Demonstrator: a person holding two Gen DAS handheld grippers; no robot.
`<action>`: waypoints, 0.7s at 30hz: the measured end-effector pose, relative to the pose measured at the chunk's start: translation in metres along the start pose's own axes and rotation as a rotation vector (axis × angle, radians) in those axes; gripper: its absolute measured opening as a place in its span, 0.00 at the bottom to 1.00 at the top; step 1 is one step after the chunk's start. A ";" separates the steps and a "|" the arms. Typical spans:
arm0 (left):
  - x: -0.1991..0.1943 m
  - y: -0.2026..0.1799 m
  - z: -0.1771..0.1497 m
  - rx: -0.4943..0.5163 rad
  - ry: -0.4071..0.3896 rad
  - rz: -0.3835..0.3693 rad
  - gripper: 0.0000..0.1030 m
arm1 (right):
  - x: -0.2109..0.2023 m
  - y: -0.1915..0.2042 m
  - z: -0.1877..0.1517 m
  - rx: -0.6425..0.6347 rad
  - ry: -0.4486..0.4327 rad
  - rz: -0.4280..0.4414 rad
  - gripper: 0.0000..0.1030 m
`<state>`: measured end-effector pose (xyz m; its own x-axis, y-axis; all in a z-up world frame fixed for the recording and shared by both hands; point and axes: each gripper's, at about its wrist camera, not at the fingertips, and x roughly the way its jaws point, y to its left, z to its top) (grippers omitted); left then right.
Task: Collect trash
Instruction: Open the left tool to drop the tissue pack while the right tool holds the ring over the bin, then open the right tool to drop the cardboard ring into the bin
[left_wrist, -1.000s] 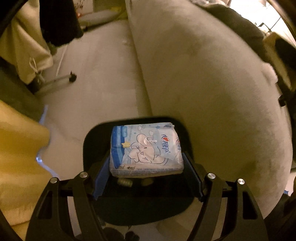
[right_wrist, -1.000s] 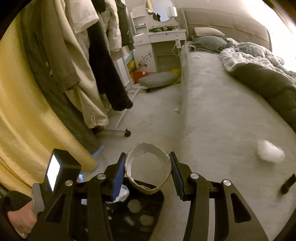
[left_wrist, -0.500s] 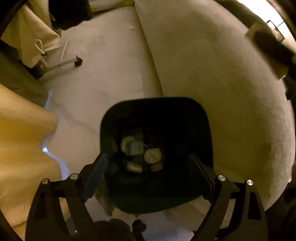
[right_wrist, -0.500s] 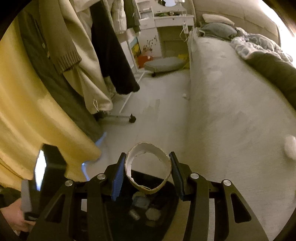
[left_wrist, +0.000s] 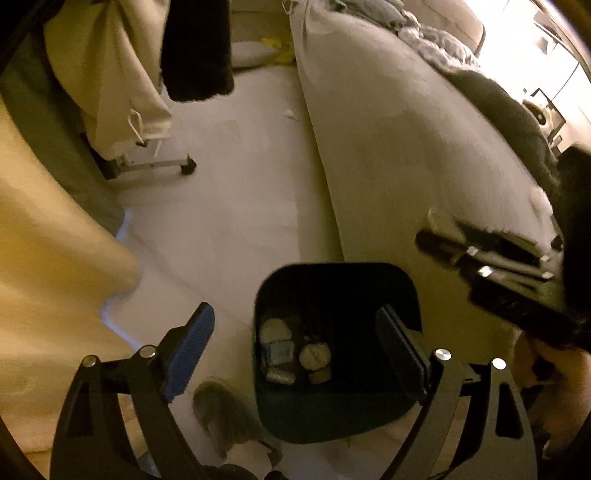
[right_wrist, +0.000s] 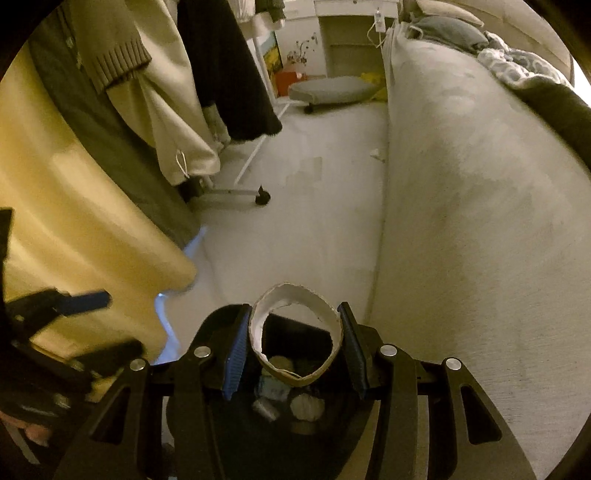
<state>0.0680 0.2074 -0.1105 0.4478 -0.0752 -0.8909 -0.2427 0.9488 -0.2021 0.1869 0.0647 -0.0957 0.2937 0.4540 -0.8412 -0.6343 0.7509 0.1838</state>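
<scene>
A black trash bin (left_wrist: 336, 273) stands on the floor beside the bed, with the blue-and-white tissue pack (left_wrist: 279, 350) and other scraps inside. My left gripper (left_wrist: 295, 336) is open and empty, just above the bin's near-left side. My right gripper (right_wrist: 295, 338) is shut on a squashed cardboard ring (right_wrist: 328, 314) and holds it over the same bin (right_wrist: 221, 317). The right gripper also shows blurred at the right of the left wrist view (left_wrist: 491, 258). A small white scrap (right_wrist: 376, 154) lies on the floor by the bed.
The grey bed (right_wrist: 480, 221) runs along the right. A clothes rack with hanging garments (right_wrist: 177, 110) and its wheeled foot (right_wrist: 262, 199) stand at the left, with a yellow curtain (right_wrist: 74, 240) nearer. A slipper (left_wrist: 221, 417) lies by the bin.
My left gripper opened and dropped the tissue pack into the bin, then shifted left. My right gripper carried the cardboard ring over the bin.
</scene>
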 end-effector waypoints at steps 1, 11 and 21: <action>-0.003 0.002 0.001 -0.005 -0.014 0.003 0.86 | 0.004 0.001 -0.001 0.000 0.010 0.001 0.46; -0.042 0.020 0.012 -0.032 -0.190 0.020 0.76 | 0.040 0.016 -0.014 -0.017 0.110 0.017 0.46; -0.069 0.010 0.019 0.029 -0.336 0.045 0.67 | 0.069 0.027 -0.030 -0.057 0.201 0.009 0.46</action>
<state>0.0508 0.2278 -0.0434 0.6971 0.0675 -0.7138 -0.2464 0.9575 -0.1501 0.1683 0.1017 -0.1644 0.1428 0.3510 -0.9254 -0.6773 0.7164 0.1672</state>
